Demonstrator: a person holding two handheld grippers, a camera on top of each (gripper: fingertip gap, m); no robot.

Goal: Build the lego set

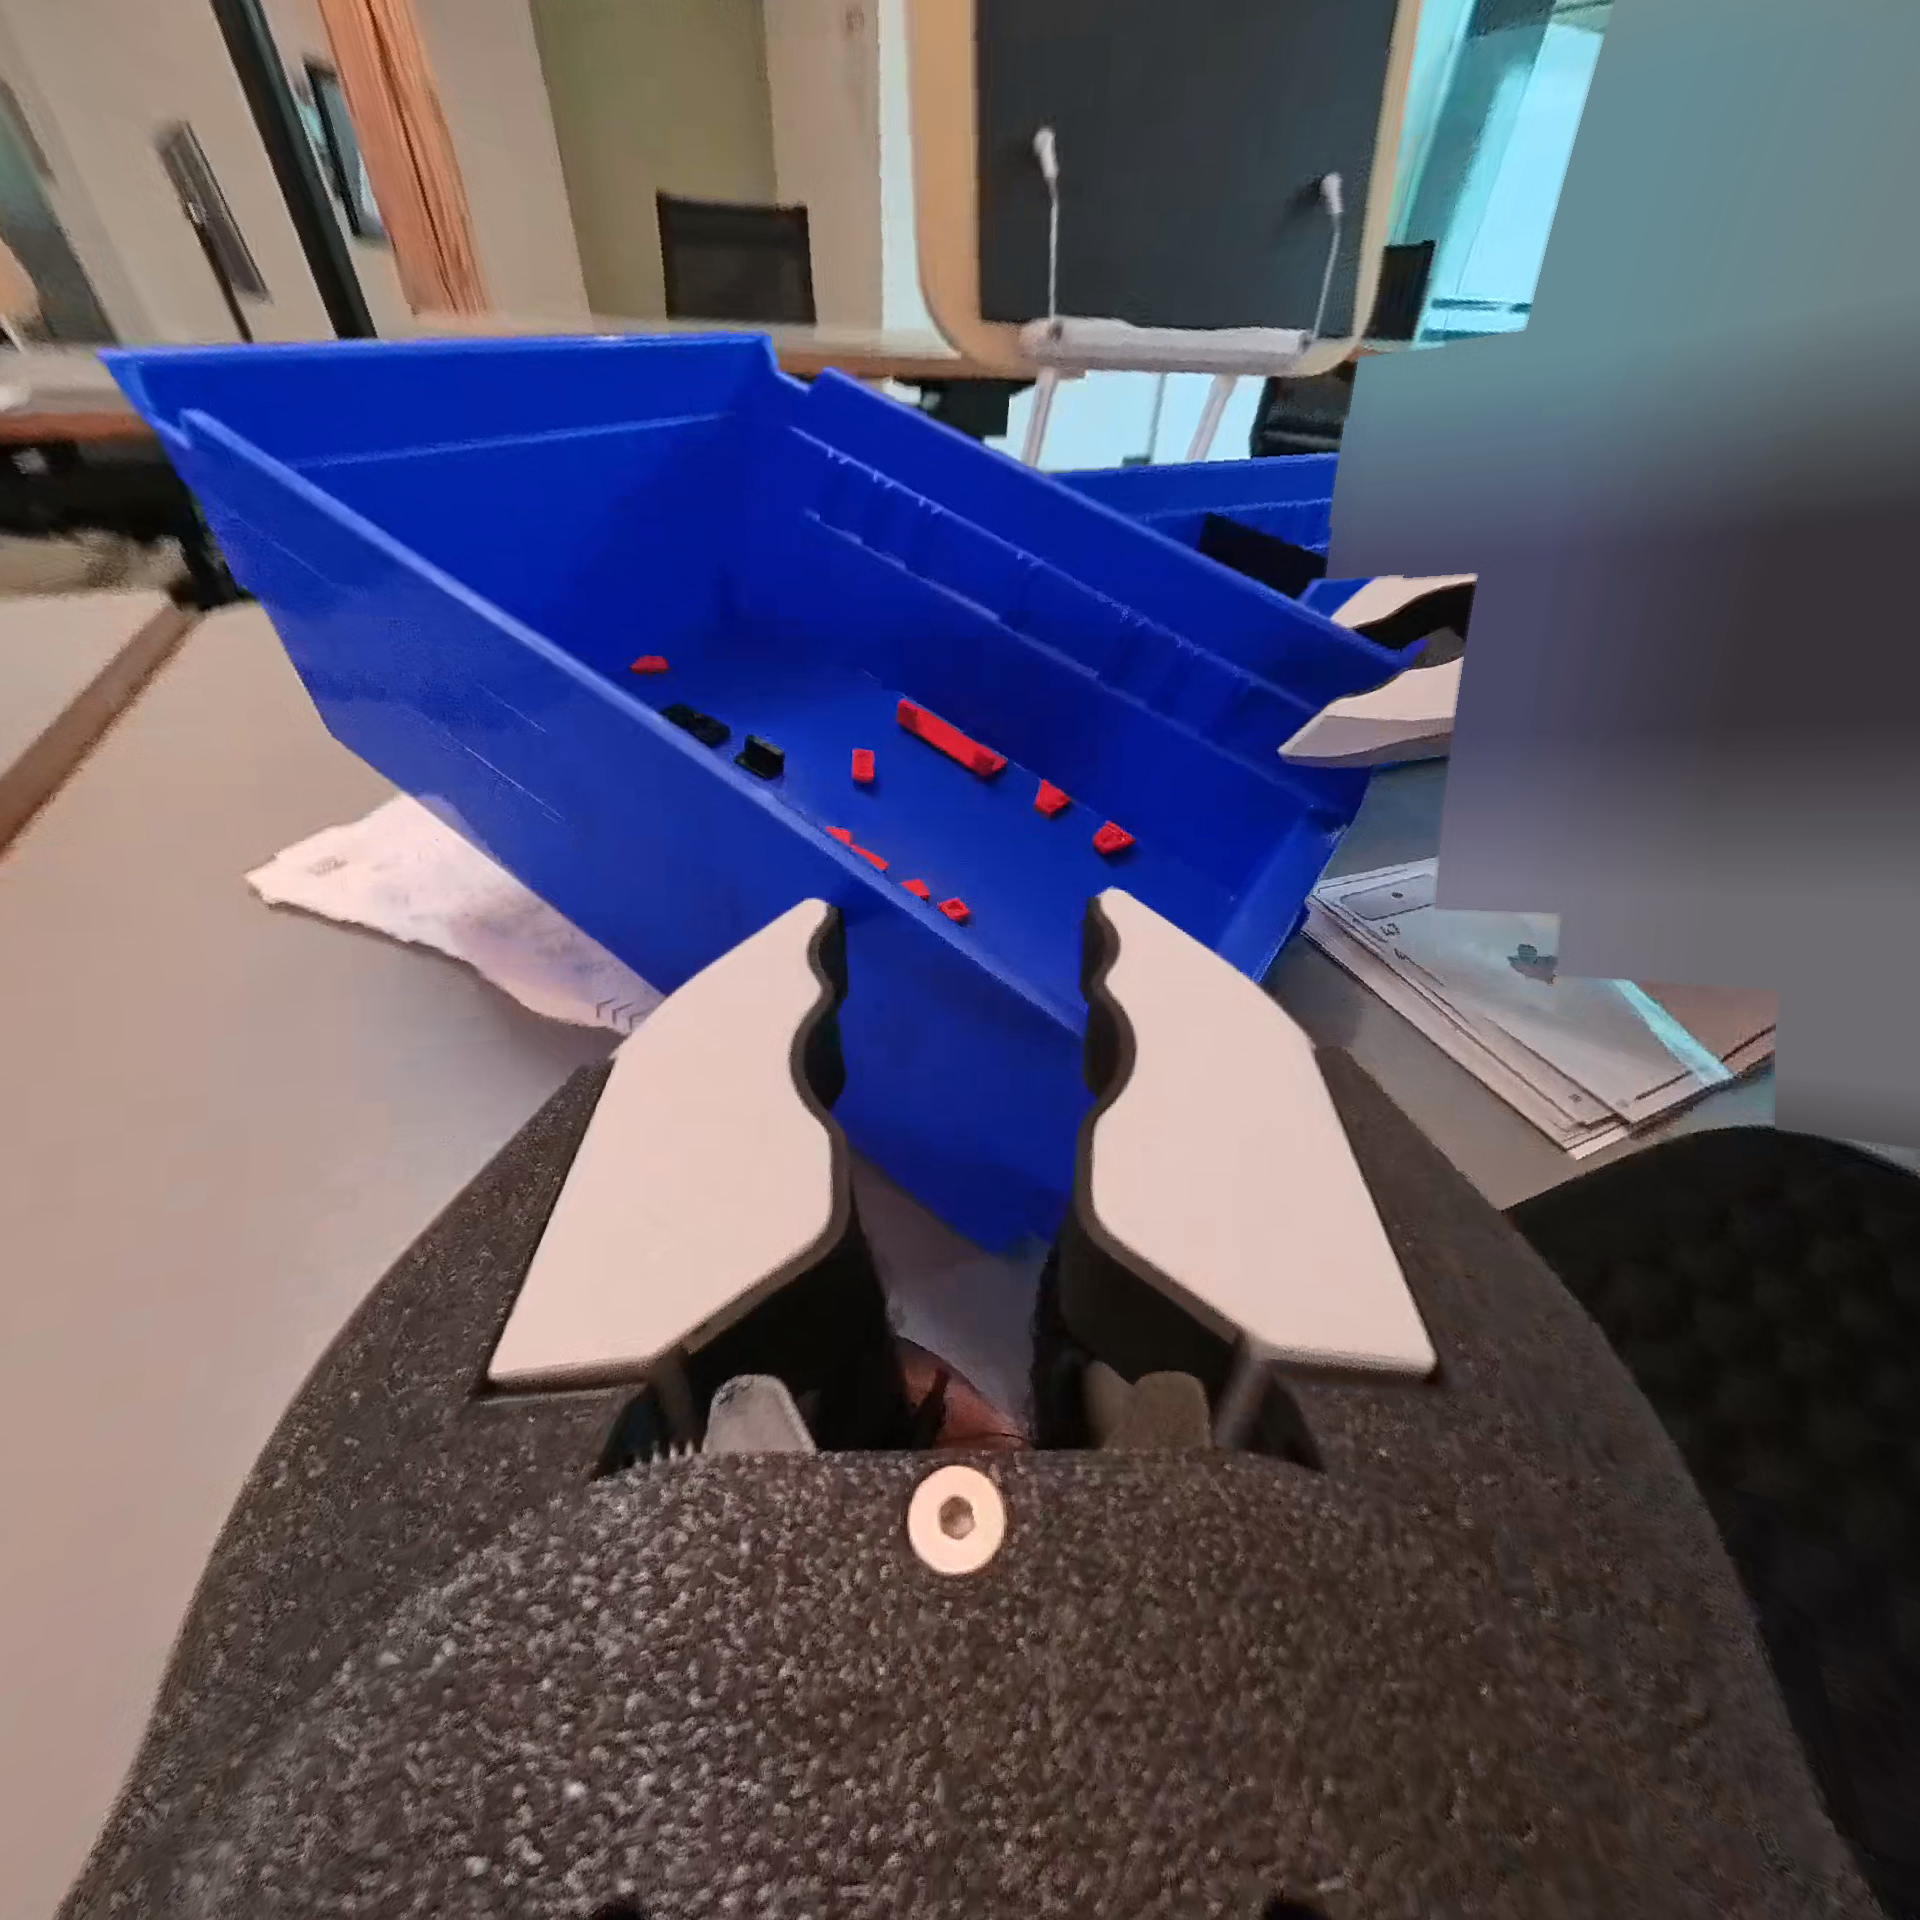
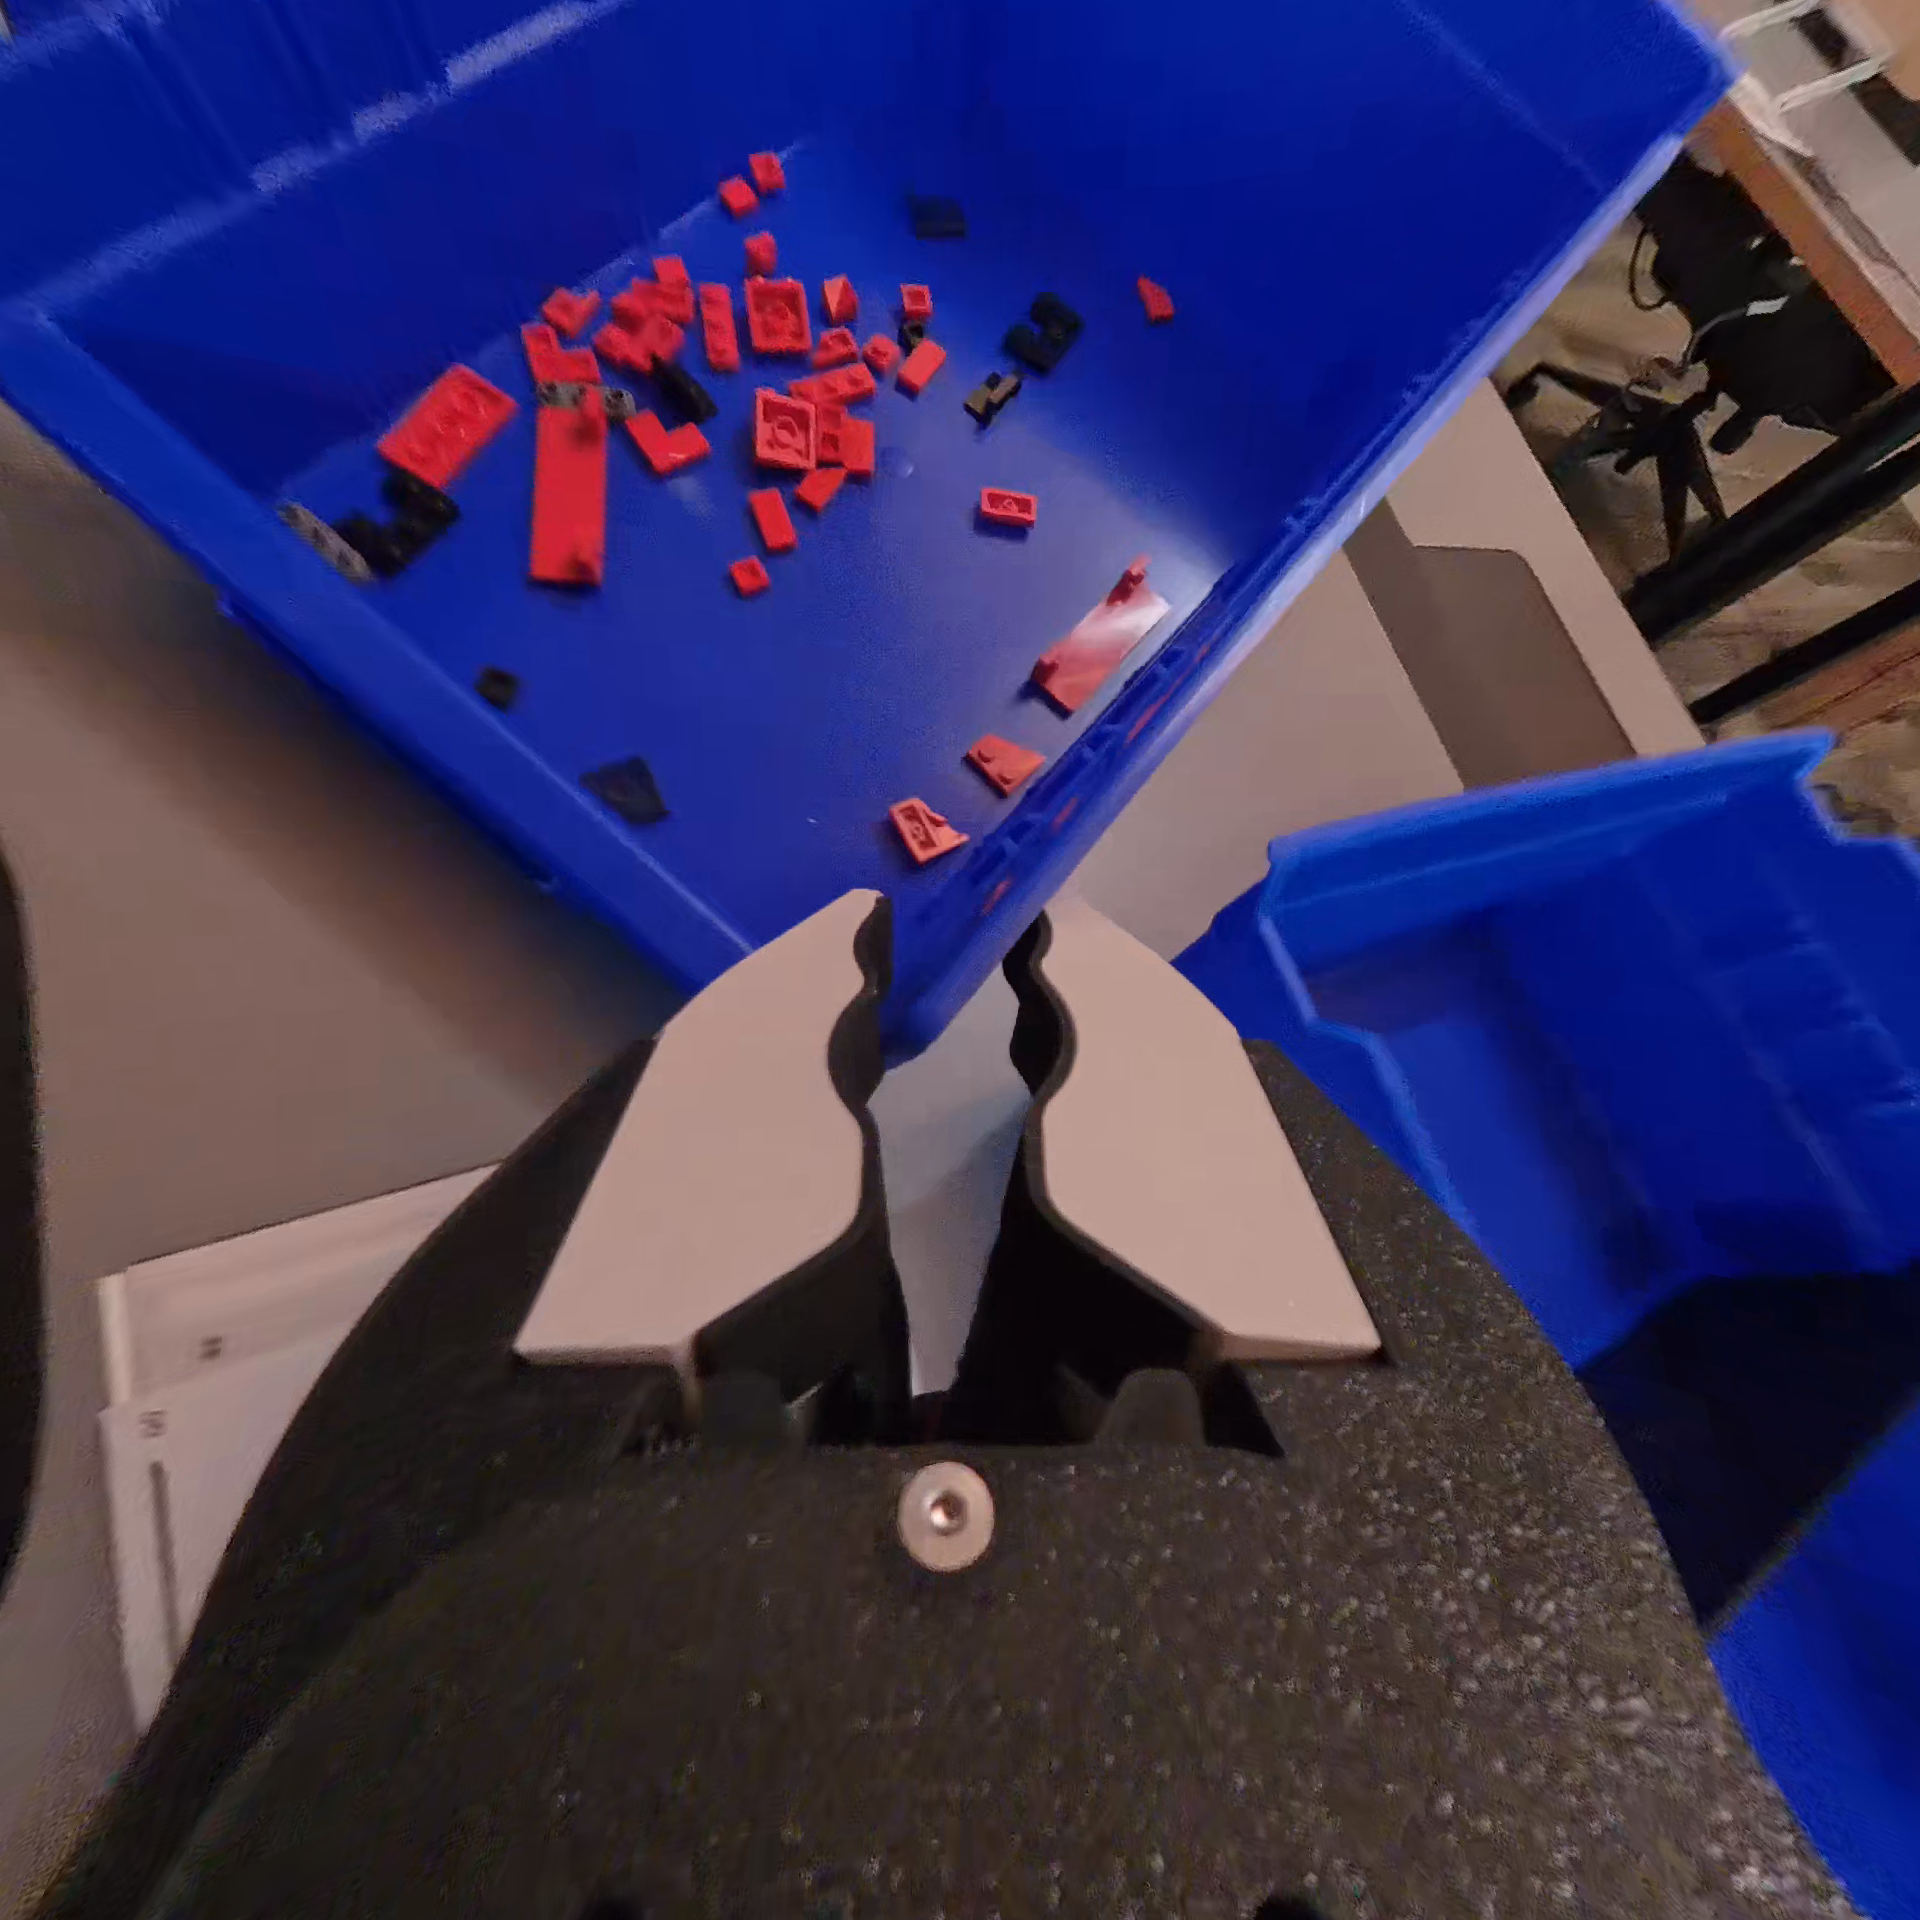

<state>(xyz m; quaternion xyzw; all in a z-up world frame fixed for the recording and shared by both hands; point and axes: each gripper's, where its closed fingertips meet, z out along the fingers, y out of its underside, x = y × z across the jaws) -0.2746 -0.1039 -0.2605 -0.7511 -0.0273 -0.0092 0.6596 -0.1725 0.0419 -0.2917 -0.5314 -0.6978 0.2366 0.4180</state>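
A large blue bin [image 1: 468,582] stands tilted on the grey table and holds several loose red lego pieces [image 1: 951,738] and a few black ones [image 1: 694,724]. My left gripper [image 1: 961,914] is open and empty, just outside the bin's near wall. In the right wrist view the bin [image 2: 1299,260] shows many red pieces [image 2: 566,499] on its floor. My right gripper [image 2: 956,914] straddles the bin's side wall near its corner, jaws closed onto it. It also shows in the left wrist view [image 1: 1351,675] at the bin's right rim.
A second blue bin [image 2: 1610,1039] stands close on the right. Paper sheets [image 1: 1507,1018] lie on the table beside the bin, also seen in the right wrist view [image 2: 260,1351]. A crumpled paper [image 1: 447,904] lies under the bin's left side. The table edge is at far left.
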